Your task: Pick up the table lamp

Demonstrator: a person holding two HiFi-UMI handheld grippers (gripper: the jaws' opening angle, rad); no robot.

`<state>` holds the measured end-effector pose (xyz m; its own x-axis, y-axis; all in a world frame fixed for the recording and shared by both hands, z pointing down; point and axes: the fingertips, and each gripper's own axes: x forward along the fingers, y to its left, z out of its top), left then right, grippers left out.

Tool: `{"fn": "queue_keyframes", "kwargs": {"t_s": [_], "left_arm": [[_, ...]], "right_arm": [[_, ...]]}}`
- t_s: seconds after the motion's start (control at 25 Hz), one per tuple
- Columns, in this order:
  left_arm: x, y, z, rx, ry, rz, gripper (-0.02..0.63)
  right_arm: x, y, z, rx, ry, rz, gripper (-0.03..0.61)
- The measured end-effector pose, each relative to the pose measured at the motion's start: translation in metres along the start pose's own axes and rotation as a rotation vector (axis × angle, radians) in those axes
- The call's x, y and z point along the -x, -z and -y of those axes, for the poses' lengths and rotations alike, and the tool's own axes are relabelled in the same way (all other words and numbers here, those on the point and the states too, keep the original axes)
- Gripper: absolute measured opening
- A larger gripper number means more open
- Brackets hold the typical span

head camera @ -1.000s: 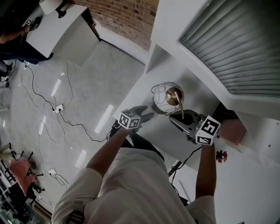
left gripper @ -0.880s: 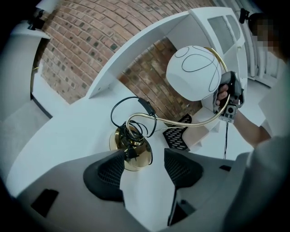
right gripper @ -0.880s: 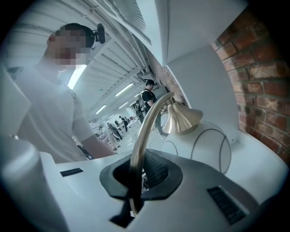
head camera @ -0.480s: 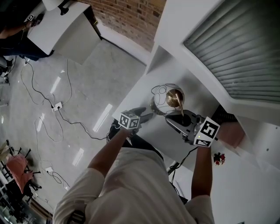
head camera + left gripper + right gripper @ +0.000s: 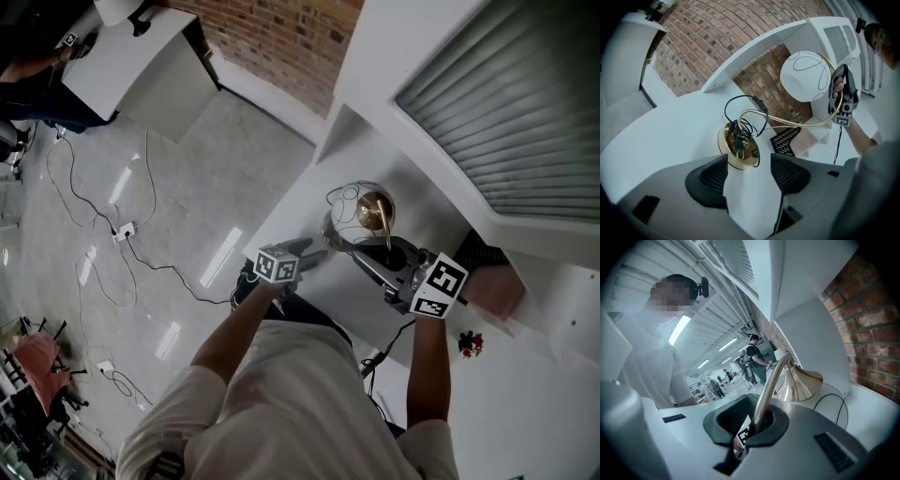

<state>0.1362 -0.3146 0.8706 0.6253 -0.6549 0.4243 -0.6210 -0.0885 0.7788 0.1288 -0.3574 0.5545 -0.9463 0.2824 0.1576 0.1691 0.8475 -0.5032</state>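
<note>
White counter (image 5: 300, 202) under brick wall (image 5: 693, 47): left gripper (image 5: 749, 164), jaws apart and empty, the nearer tool to the brass base (image 5: 739, 150) just ahead (cord (image 5: 740, 129) coiled on top); table lamp (image 5: 361, 214) standing mid-counter, neck (image 5: 806, 124) arching rightward; right gripper (image 5: 757, 425) clamped on that neck.

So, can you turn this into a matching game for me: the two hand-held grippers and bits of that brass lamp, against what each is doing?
1. left hand-held gripper
2. right hand-held gripper
3. round brass lamp base
4. white globe-shaped lampshade

A. shut on the curved brass stem
B. carries a tangled black cord
C. jaws apart, gripping nothing
D. sits at the stem's upper end

Pairs: 1-C, 2-A, 3-B, 4-D
</note>
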Motion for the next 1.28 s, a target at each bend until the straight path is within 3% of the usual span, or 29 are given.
{"fn": "queue_keyframes", "kwargs": {"t_s": [0.52, 0.76, 0.88, 1.12, 1.28], "left_arm": [[-0.01, 0.012, -0.002, 0.17, 0.055, 0.033, 0.354], [-0.007, 0.029, 0.002, 0.231, 0.095, -0.017, 0.393], [-0.005, 0.031, 0.01, 0.268, 0.159, -0.005, 0.386], [0.009, 0.006, 0.024, 0.361, 0.295, 0.09, 0.294], [0.02, -0.013, 0.029, 0.381, 0.338, 0.141, 0.327]], "right_arm": [[-0.021, -0.021, 0.01, -0.005, 0.107, 0.072, 0.011], [-0.027, -0.04, -0.009, -0.001, 0.144, 0.133, 0.011], [-0.029, -0.05, -0.021, 0.0, 0.153, 0.165, 0.011], [-0.033, -0.068, -0.04, 0.012, 0.177, 0.202, 0.011], [-0.034, -0.078, -0.047, 0.027, 0.183, 0.223, 0.011]]}}
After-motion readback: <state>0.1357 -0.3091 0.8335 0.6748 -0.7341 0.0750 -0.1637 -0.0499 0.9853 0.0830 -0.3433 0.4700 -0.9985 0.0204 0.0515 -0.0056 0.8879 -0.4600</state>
